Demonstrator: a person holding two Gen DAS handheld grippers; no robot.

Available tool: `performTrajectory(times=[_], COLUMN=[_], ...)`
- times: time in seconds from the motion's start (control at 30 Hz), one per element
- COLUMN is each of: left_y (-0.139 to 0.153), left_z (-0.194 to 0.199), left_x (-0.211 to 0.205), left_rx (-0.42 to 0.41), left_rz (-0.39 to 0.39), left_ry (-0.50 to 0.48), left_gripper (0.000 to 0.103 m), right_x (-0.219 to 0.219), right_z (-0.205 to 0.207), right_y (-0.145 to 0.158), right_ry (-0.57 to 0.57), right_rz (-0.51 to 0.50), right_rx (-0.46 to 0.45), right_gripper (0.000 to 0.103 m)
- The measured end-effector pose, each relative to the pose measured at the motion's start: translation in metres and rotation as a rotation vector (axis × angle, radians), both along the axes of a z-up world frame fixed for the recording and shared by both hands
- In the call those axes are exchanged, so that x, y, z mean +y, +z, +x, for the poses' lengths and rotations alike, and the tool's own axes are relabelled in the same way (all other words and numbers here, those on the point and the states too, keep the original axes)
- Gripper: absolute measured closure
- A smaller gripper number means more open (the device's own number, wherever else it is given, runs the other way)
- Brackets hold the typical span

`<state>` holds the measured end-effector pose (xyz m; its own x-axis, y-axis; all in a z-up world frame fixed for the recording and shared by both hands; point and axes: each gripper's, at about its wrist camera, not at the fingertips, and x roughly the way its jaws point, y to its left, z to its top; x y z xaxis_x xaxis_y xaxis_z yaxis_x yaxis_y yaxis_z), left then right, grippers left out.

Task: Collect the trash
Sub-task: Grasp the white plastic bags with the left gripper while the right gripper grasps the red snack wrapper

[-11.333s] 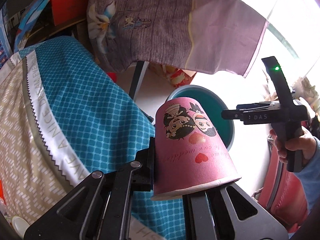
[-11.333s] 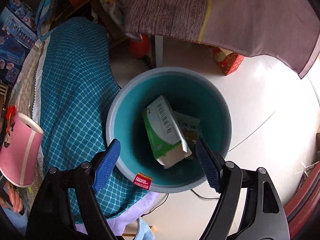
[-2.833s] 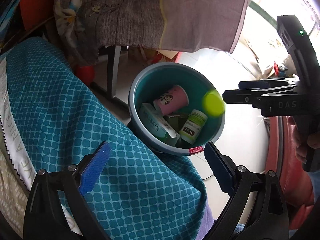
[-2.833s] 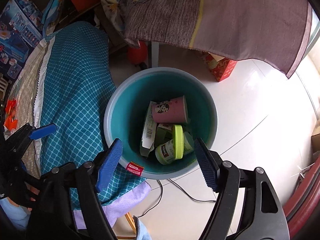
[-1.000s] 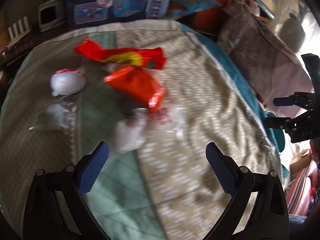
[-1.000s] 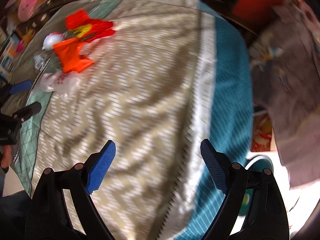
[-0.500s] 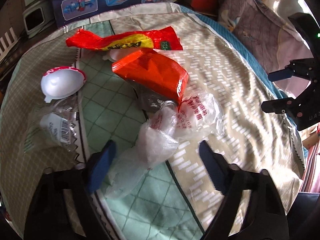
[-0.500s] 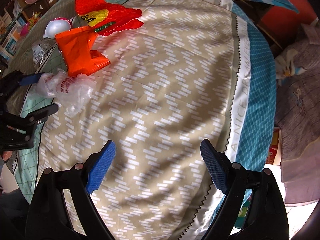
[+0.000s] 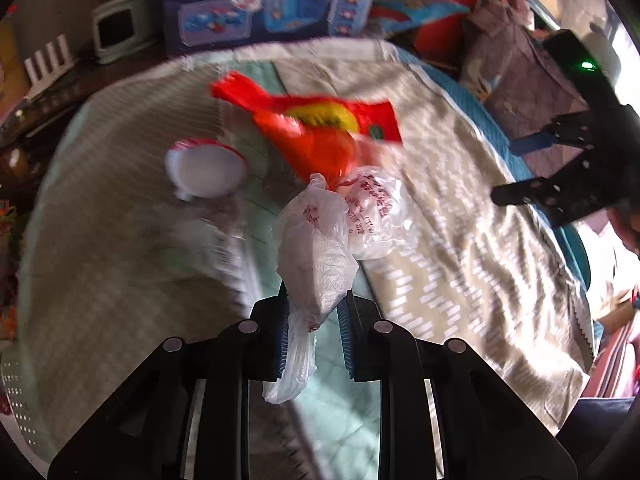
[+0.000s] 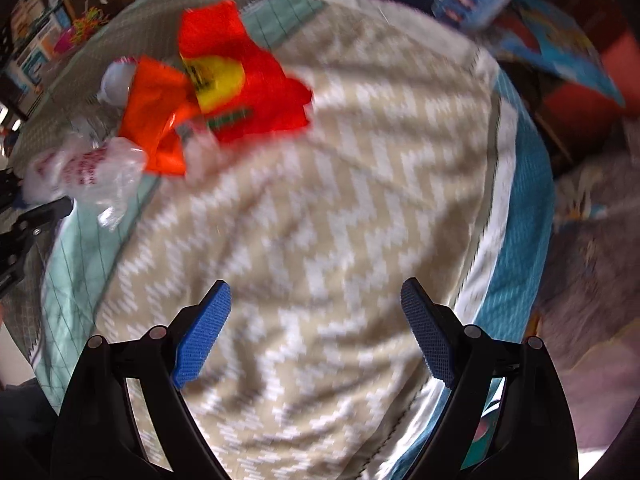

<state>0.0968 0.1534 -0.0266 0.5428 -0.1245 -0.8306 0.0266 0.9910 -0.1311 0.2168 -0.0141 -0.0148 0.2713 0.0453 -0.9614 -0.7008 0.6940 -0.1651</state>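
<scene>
Here, in the left wrist view, the left gripper (image 9: 312, 328) is pinching the crumpled clear plastic bag (image 9: 320, 256); its jaws have just been closing and the blue pads (image 9: 345, 332) are now pressing on the bag's narrow lower part, with a tail of plastic hanging below them; the bag's puffed upper part, printed in red, is bulging up ahead of the fingers over the patterned tablecloth (image 9: 460, 280); just beyond it an orange wrapper (image 9: 320, 148) is lying partly over a red and yellow snack packet (image 9: 332, 114), both blurred; to the left a white round cup (image 9: 208, 168) with a red rim is lying on the cloth, apart from the bag; at the right edge the right gripper (image 9: 520, 168) is hanging above the table with its fingers spread.

In the right wrist view, the right gripper (image 10: 316, 328) is standing wide open with nothing between its blue pads (image 10: 204, 332), pointing down at a bare stretch of the zigzag tablecloth (image 10: 340, 220); the trash is sitting far off at the upper left; the red and yellow snack packet (image 10: 244, 80) is overlapping the orange wrapper (image 10: 156, 116), and the clear plastic bag (image 10: 88, 168) is lying just below them, beside the black fingers of the left gripper (image 10: 28, 216) at the frame's left edge; everything here is smeared by motion blur.
</scene>
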Motion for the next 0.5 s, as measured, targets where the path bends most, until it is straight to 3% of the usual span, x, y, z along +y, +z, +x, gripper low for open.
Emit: performTrajectory(times=[0.1,0.23,0.5], left_y=[0.015,0.023,0.019], left_z=[-0.006,0.003,0.031], left_x=[0.018,0.039,0.074], left_rx=[-0.017,-0.029,-0.029], left_rz=[-0.028,-0.01,-0.049], left_ry=[0.017,0.078,0.179], left_gripper=[0.081,0.081,0.081], right_x=[0.029,0.068,0.119], right_z=[0.016,0.038,0.069], right_y=[0.012,0.011,-0.029], right_ry=[0.051,0.087,0.142], right_rz=[0.018,0.045,0.041], right_rx=[0.001,0.034,0.139], right_gripper=[0.02,0.02,0.02])
